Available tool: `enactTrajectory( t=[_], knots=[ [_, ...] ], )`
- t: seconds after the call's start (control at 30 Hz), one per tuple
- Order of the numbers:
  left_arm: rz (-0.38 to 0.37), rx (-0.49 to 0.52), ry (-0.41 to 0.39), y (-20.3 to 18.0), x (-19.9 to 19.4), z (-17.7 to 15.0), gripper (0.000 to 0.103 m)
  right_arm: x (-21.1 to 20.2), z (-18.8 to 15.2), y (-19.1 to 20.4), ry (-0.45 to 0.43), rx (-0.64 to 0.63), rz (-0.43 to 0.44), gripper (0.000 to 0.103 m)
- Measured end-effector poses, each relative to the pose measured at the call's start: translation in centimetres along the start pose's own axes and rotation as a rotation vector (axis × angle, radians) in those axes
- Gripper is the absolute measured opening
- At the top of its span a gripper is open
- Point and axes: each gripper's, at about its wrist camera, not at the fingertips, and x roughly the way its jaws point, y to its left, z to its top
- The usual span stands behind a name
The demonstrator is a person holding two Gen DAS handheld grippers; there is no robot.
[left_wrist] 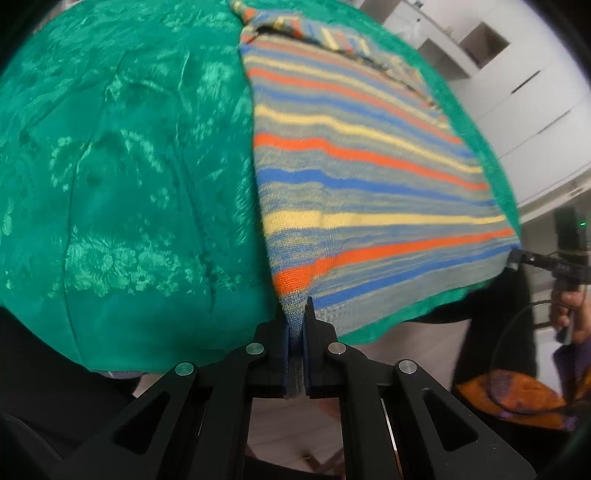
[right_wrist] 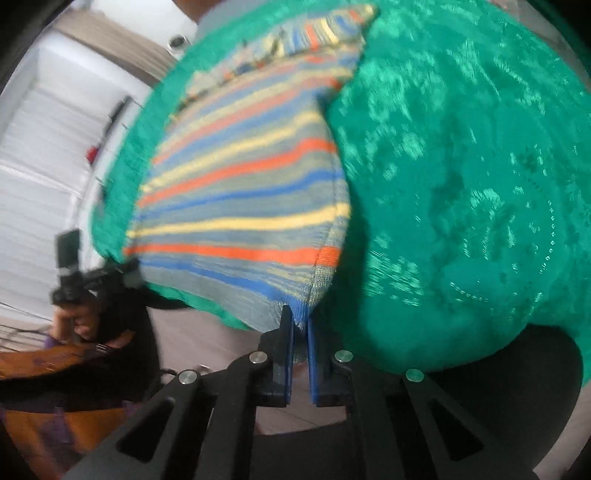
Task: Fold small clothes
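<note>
a: the striped knit garment point(left_wrist: 354, 177) is lying on the green cloth point(left_wrist: 122, 166) that is covering the worktop, with its near hem hanging at the worktop's front edge. the left gripper point(left_wrist: 295, 332) is clamping one near corner between its fingers point(left_wrist: 283, 343), and the right gripper point(right_wrist: 301, 336) is clamping the other corner.

b: so both are gripping knit. what is worrying you?

a: each pair of fingers is only catching a thin bit of hem. if the hands are lifting unevenly, i'm guessing one corner is slipping out and the fold is going crooked.

b: and the green cloth?

a: it's looking slick and wrinkled. any dragging instead of lifting is likely pulling it along, bunching it under the garment.

b: the far end?

a: a part near the top point(left_wrist: 306, 29) is already lying doubled over; folding onto it could be leaving a lump.
</note>
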Motion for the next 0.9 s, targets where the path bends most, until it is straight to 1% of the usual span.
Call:
enactTrajectory(
  t=[0.1, 0.13, 0.2, 0.27, 0.37, 0.4, 0.43, 0.47, 0.5, 0.53, 0.57, 0.6, 0.63, 0.67, 0.73, 0.83, 0.9],
  knots=[
    [-0.085, -0.028, -0.036, 0.4, -1.7, 1.1, 0.003, -1.4, 1.0, 0.4, -0.084, 0.021, 0.092, 0.007],
    [-0.110, -0.043, -0.053, 0.8, -2.2, 1.7, 0.003, -2.1, 2.0, 0.5, -0.130, 0.026, 0.126, 0.007],
    [-0.167, -0.080, -0.099, 1.6, -3.4, 3.6, 0.003, -2.7, 3.6, 0.6, -0.188, 0.033, 0.161, 0.007],
    [-0.200, -0.108, -0.145, 2.4, -4.1, 5.7, 0.003, -3.2, 6.5, 0.6, -0.257, 0.041, 0.184, 0.007],
    [-0.209, -0.120, -0.231, 3.4, -4.9, 10.8, 0.003, -3.8, 11.3, 0.5, -0.347, 0.040, 0.172, 0.007],
    [-0.212, -0.131, -0.260, 3.7, -4.7, 13.2, 0.003, -3.8, 12.9, 0.3, -0.368, 0.041, 0.166, 0.007],
    [-0.225, -0.146, -0.273, 4.3, -4.4, 15.2, 0.003, -3.7, 15.5, -0.1, -0.395, 0.048, 0.152, 0.007],
    [-0.231, -0.157, -0.281, 4.7, -4.1, 16.5, 0.003, -3.4, 17.1, -0.3, -0.408, 0.052, 0.142, 0.007],
    [-0.233, -0.174, -0.287, 5.1, -3.4, 18.9, 0.003, -3.0, 18.8, -0.6, -0.419, 0.060, 0.133, 0.007],
    [-0.225, -0.190, -0.287, 5.5, -2.5, 21.4, 0.003, -2.3, 21.4, -1.3, -0.432, 0.082, 0.125, 0.007],
    [-0.220, -0.203, -0.289, 5.7, -1.6, 23.5, 0.003, -1.8, 22.9, -1.8, -0.438, 0.094, 0.119, 0.006],
    [-0.216, -0.216, -0.280, 5.9, -0.5, 25.6, 0.003, -1.2, 24.4, -2.2, -0.442, 0.106, 0.108, 0.006],
    [-0.211, -0.229, -0.271, 6.1, 0.4, 26.8, 0.003, -0.1, 26.5, -2.9, -0.440, 0.131, 0.092, 0.007],
    [-0.204, -0.258, -0.256, 6.5, 1.8, 29.1, 0.003, 0.4, 27.6, -3.4, -0.439, 0.147, 0.087, 0.006],
    [-0.178, -0.281, -0.227, 7.3, 3.7, 31.7, 0.003, 2.1, 30.4, -4.6, -0.428, 0.185, 0.067, 0.007],
    [-0.132, -0.295, -0.205, 7.9, 5.8, 34.6, 0.003, 4.4, 34.1, -6.3, -0.406, 0.223, 0.048, 0.007],
    [-0.111, -0.307, -0.197, 8.2, 6.8, 35.9, 0.003, 5.6, 35.7, -7.0, -0.391, 0.234, 0.044, 0.006]
  ],
)
